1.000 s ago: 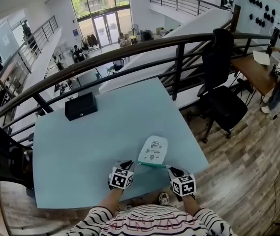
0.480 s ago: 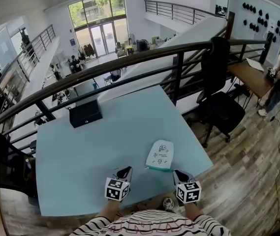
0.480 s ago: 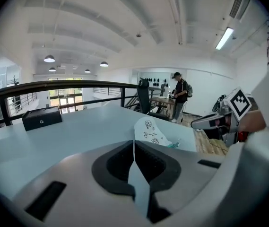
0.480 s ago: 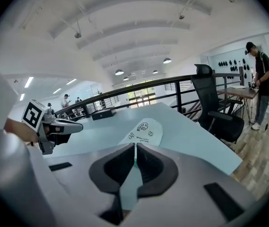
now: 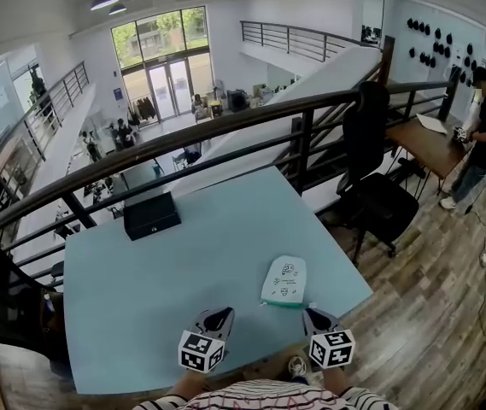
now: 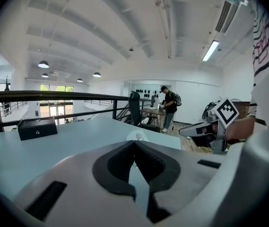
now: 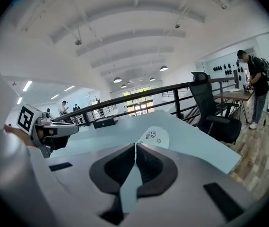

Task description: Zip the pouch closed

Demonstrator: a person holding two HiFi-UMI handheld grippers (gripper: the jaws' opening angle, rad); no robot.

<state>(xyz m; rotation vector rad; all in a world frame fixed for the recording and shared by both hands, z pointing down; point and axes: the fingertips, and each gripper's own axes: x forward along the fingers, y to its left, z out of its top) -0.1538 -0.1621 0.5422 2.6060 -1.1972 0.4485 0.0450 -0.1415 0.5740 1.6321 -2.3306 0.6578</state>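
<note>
A white pouch with small printed drawings and a green zipper edge lies flat on the light blue table, near its front right part. It also shows small ahead in the left gripper view as the pouch and in the right gripper view as the pouch. My left gripper hovers near the front edge, left of the pouch, shut and empty. Right of it, my right gripper hangs just short of the pouch's near end, shut with nothing in it. Neither touches the pouch.
A black box sits at the table's far left. A dark railing runs behind the table. A black office chair stands to the right, and a person stands at a wooden desk beyond it.
Both grippers have drawn back from the pouch's near end toward me and risen. The pouch stays lying on the table, released.
</note>
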